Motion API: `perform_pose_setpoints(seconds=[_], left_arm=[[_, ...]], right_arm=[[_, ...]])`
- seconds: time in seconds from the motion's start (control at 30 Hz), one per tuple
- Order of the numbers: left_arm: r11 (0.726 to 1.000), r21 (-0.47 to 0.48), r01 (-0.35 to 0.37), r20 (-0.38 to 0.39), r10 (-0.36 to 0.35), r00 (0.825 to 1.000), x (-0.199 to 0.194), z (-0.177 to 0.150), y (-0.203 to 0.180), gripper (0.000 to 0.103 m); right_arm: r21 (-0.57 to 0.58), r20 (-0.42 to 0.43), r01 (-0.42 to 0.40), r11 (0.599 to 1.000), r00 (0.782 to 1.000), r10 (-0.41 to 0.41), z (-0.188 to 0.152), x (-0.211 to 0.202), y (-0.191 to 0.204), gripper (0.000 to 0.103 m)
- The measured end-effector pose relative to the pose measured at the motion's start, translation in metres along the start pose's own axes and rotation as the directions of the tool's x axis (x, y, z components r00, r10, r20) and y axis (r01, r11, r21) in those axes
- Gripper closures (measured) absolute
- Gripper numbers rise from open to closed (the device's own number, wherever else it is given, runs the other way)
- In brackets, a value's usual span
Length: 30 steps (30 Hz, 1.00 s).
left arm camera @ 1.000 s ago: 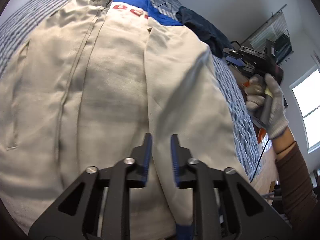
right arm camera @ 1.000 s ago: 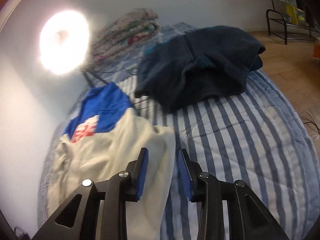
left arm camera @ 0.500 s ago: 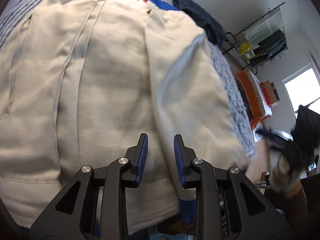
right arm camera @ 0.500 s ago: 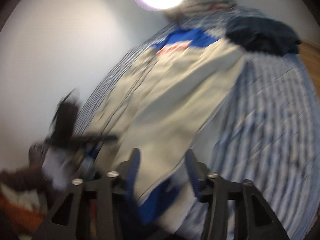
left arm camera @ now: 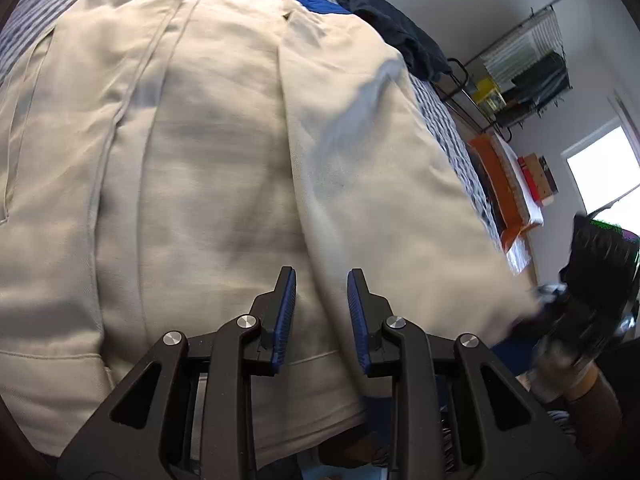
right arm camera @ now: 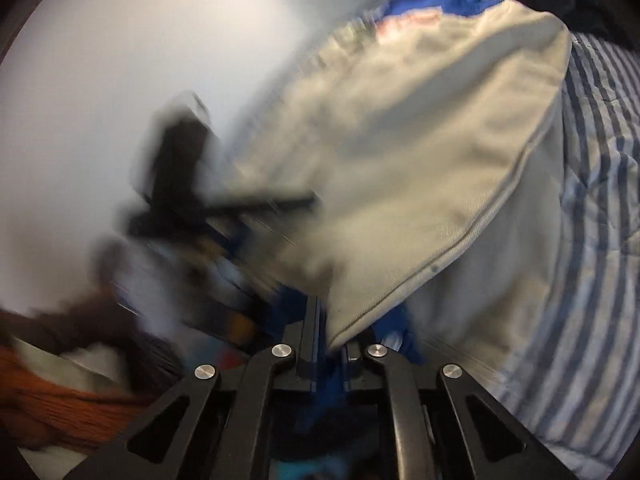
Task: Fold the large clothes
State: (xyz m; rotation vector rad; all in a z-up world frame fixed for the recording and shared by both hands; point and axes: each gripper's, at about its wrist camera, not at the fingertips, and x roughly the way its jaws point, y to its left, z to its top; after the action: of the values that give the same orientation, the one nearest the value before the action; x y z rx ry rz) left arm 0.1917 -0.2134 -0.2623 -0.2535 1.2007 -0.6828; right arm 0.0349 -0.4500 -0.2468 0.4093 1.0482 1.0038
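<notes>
cream jacket with a blue yoke and red lettering at its far end lies spread lengthwise on the striped bedspread, filling most of the left wrist view. its near hem runs just under the left gripper, whose jaws stand partly open with a clear gap between the blue pads; the cloth passes beneath and beyond them, not between them, so this gripper holds nothing.

the near right corner of the jacket rises off the bed toward the right gripper. in the right wrist view the jaws are drawn almost together, and the corner of the cream hem, with blue fabric under it, sits pinched between the pads. that view is badly blurred on its left side, so the dark shape there is probably the other tool, though this is not certain. in the left wrist view the right gripper appears at the right edge, blurred, touching the lifted corner.

a dark navy garment lies at the far right of the bed, just beyond the jacket's shoulder. a wire rack stands by the far wall.
</notes>
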Motion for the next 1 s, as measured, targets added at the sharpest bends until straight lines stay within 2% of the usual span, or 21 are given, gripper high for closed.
perform_pose_setpoints(seconds=[0.07, 0.1, 0.2, 0.27, 0.3, 0.33, 0.4, 0.43, 0.47, 0.67, 0.83, 0.87, 0.9, 0.93, 1.0], left_arm=[[1.000, 0.027, -0.011, -0.002, 0.011, 1.000, 0.002, 0.000, -0.005, 0.078], [0.999, 0.041, -0.019, -0.003, 0.019, 1.000, 0.004, -0.001, -0.008, 0.078], [0.997, 0.069, -0.031, -0.003, 0.031, 1.000, 0.005, -0.002, -0.014, 0.078], [0.996, 0.078, -0.030, -0.002, 0.030, 1.000, 0.002, -0.003, -0.016, 0.078], [0.997, 0.077, -0.025, 0.000, 0.025, 1.000, 0.000, -0.003, -0.017, 0.078], [0.997, 0.070, -0.023, 0.006, 0.023, 1.000, -0.004, -0.004, -0.017, 0.078], [0.998, 0.062, -0.016, 0.017, 0.015, 1.000, -0.011, -0.006, -0.018, 0.078], [0.998, 0.064, -0.005, 0.019, 0.004, 1.000, -0.015, -0.008, -0.020, 0.078], [0.998, 0.069, 0.002, 0.019, -0.003, 1.000, -0.016, -0.011, -0.023, 0.078], [0.986, 0.167, 0.023, -0.004, -0.022, 1.000, -0.019, -0.030, -0.056, 0.078], [0.982, 0.170, 0.078, -0.051, -0.070, 0.996, -0.008, -0.040, -0.085, 0.078], [0.981, 0.174, 0.084, -0.055, -0.076, 0.996, -0.005, -0.041, -0.092, 0.072], [0.979, 0.185, 0.091, -0.057, -0.082, 0.995, -0.003, -0.041, -0.100, 0.061], [0.974, 0.210, 0.086, -0.054, -0.076, 0.996, 0.002, -0.041, -0.112, 0.057], [0.962, 0.269, 0.049, -0.042, -0.039, 0.998, 0.010, -0.043, -0.133, 0.055]], right_arm=[[0.085, 0.068, -0.049, 0.995, 0.997, 0.043, -0.005, -0.021, -0.016, 0.097], [0.125, 0.080, -0.042, 0.991, 0.996, 0.032, -0.009, -0.027, -0.026, 0.097], [0.234, 0.016, 0.076, 0.969, 0.996, -0.082, -0.028, -0.028, -0.057, 0.097], [0.249, -0.043, 0.156, 0.956, 0.988, -0.150, -0.038, -0.024, -0.067, 0.097], [0.246, -0.039, 0.169, 0.954, 0.986, -0.164, -0.039, -0.025, -0.068, 0.097], [0.251, -0.021, 0.145, 0.957, 0.989, -0.144, -0.039, -0.028, -0.069, 0.095], [0.238, 0.024, 0.123, 0.963, 0.991, -0.133, -0.034, -0.036, -0.064, 0.076], [0.226, 0.044, 0.117, 0.967, 0.991, -0.130, -0.032, -0.040, -0.062, 0.061], [0.210, 0.057, 0.103, 0.972, 0.992, -0.117, -0.028, -0.039, -0.059, 0.057], [0.219, 0.045, 0.151, 0.964, 0.985, -0.165, 0.008, -0.014, -0.066, 0.057], [0.224, 0.056, 0.213, 0.951, 0.971, -0.231, 0.045, -0.003, -0.078, 0.058], [0.227, 0.062, 0.228, 0.947, 0.967, -0.248, 0.052, -0.001, -0.081, 0.058], [0.228, 0.068, 0.247, 0.942, 0.961, -0.268, 0.059, 0.001, -0.084, 0.058], [0.231, 0.075, 0.264, 0.937, 0.955, -0.287, 0.066, 0.002, -0.087, 0.058], [0.245, 0.088, 0.279, 0.928, 0.947, -0.308, 0.078, 0.001, -0.097, 0.058]])
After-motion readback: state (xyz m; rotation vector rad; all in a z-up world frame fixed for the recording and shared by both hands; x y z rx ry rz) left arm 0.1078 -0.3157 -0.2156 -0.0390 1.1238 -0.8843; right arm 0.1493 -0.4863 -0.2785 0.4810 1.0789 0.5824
